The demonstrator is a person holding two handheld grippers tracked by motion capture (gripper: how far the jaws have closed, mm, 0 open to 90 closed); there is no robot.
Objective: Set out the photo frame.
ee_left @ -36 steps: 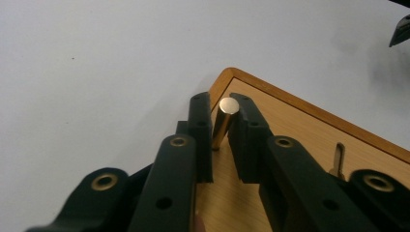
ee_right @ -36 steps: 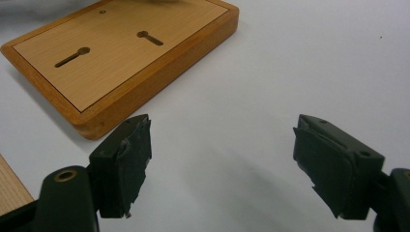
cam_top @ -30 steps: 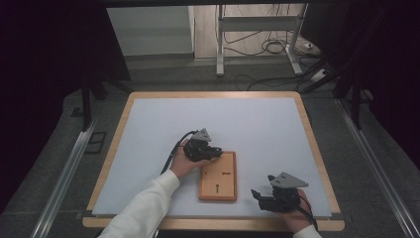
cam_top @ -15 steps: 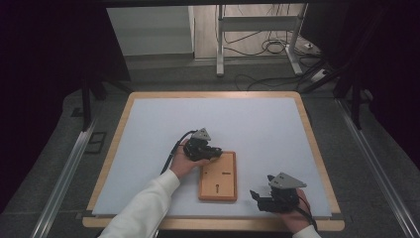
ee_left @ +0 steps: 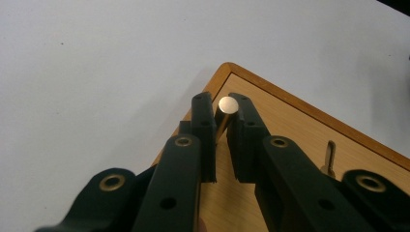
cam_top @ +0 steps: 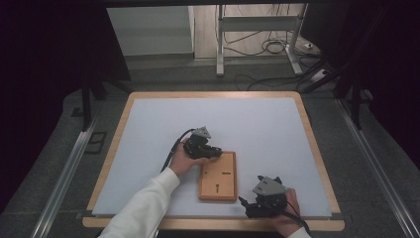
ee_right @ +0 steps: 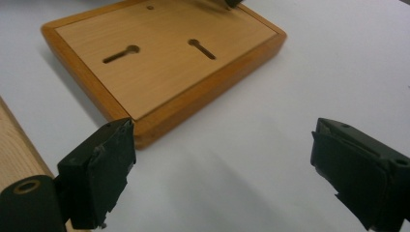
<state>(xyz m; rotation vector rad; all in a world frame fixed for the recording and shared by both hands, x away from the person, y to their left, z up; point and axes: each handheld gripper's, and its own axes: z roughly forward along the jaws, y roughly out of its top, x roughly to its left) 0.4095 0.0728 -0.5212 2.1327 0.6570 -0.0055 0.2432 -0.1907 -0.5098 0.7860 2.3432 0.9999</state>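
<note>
A flat wooden board [cam_top: 218, 176] with two keyhole slots [ee_right: 121, 53] lies on the white mat near the table's front. My left gripper [cam_top: 217, 152] is at the board's far left corner, shut on a short metal pin [ee_left: 226, 105]; the pin's round shiny end shows between the jaw tips [ee_left: 223, 113], just above the board's corner [ee_left: 290, 125]. My right gripper [cam_top: 246, 204] is low by the board's near right corner. Its jaws [ee_right: 222, 159] stand wide open with only mat between them, and the board [ee_right: 169, 63] lies just ahead.
The white mat [cam_top: 257, 124] covers a table with a wooden rim [cam_top: 317, 148]. That rim's front edge [ee_right: 14, 154] passes close by my right gripper's left jaw. Beyond the table are a metal stand [cam_top: 257, 29] and floor cables [cam_top: 270, 47].
My right gripper has drifted slightly left toward the board's near corner. The left gripper and its pin have stayed put.
</note>
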